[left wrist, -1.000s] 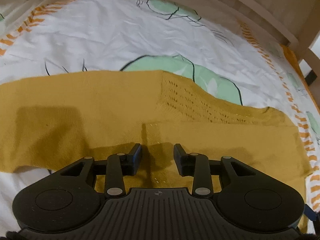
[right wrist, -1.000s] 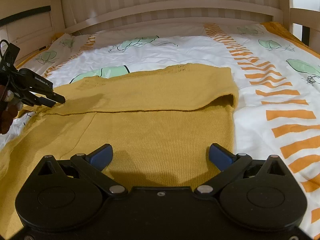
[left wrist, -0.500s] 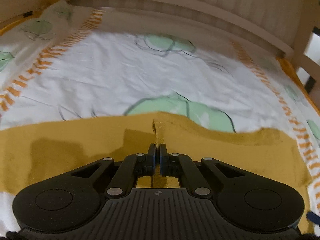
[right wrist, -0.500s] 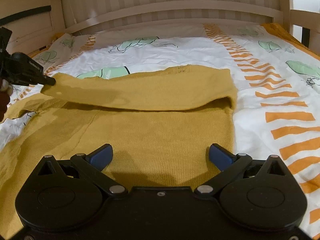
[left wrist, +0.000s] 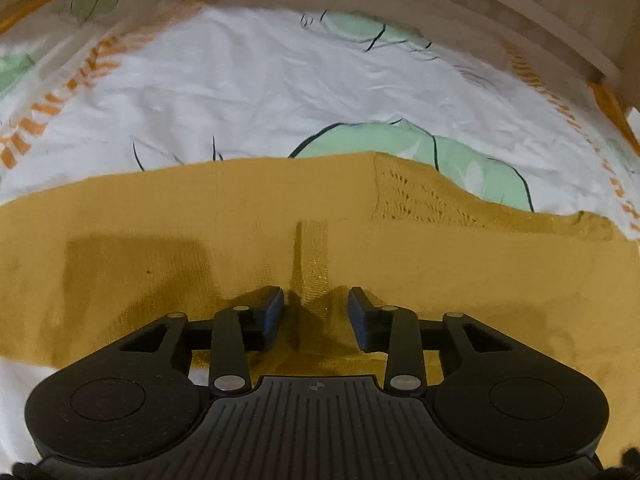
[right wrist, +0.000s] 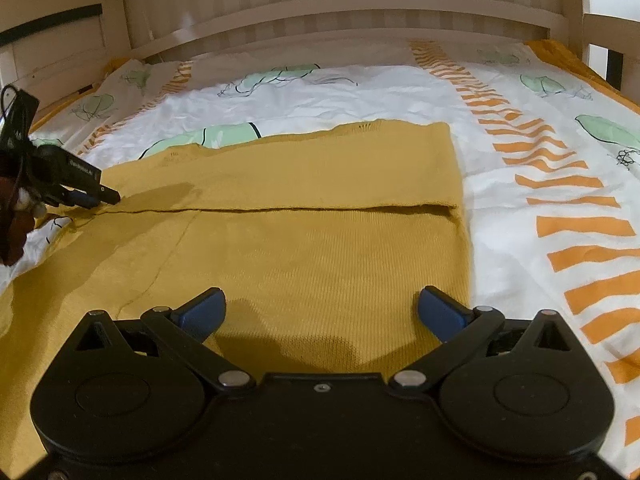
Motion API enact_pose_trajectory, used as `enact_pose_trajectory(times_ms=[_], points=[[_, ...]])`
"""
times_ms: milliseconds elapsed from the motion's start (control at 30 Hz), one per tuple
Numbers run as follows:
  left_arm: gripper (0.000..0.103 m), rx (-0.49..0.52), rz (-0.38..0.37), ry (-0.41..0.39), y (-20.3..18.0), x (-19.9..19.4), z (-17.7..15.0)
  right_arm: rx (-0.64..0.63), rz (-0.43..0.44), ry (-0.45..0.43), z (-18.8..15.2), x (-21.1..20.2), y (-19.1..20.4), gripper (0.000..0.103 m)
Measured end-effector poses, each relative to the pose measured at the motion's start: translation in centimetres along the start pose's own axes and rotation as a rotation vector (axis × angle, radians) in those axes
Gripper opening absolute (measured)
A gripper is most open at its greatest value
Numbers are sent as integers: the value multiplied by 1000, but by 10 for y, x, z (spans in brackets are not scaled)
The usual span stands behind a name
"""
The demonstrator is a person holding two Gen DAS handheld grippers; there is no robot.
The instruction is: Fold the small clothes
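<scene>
Sweater (right wrist: 320,248) lies on the bed (right wrist: 360,88) with its 12 o'clock part folded over; more folds remain, left gripper (left wrist: 316,312) narrowly open after just releasing, right gripper (right wrist: 320,308) wide, both empty.

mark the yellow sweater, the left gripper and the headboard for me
yellow sweater (right wrist: 320,248): right wrist view, knit front panel.
left gripper (left wrist: 316,312): left wrist view, gap between its parted fingertips.
headboard (right wrist: 360,8): right wrist view, curved top rail.

My left gripper (left wrist: 316,312) angled down, jaws just reopened, nothing pinched btwn pads. My right gripper (right wrist: 322,306) wide apart, hovering.
</scene>
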State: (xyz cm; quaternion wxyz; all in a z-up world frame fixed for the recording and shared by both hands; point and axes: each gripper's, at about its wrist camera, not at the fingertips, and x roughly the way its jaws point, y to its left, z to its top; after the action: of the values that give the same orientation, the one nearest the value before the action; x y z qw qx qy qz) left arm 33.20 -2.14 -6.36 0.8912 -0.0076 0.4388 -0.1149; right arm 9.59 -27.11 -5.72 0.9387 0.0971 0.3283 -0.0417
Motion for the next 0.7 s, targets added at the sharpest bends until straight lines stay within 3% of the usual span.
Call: enact_pose_trajectory(times_ms=[100,300,467,533,700], points=[[39,10,4,-15,0,-4,-4,3,2,2,0,0,0,103],[42,-84,17,-77,19,-28,-7,1,2,1,1,1,0,103],[52,-132,48,-109,54,-53,-16,-3,-3,5,-1,3,0,103],[64,-145,64,-115,70,-63,-20,-8,-7,8,-1,4,2,103],[70,-181,115,-133,114,-85,-30,-7,-9,12,-1,4,2,103]])
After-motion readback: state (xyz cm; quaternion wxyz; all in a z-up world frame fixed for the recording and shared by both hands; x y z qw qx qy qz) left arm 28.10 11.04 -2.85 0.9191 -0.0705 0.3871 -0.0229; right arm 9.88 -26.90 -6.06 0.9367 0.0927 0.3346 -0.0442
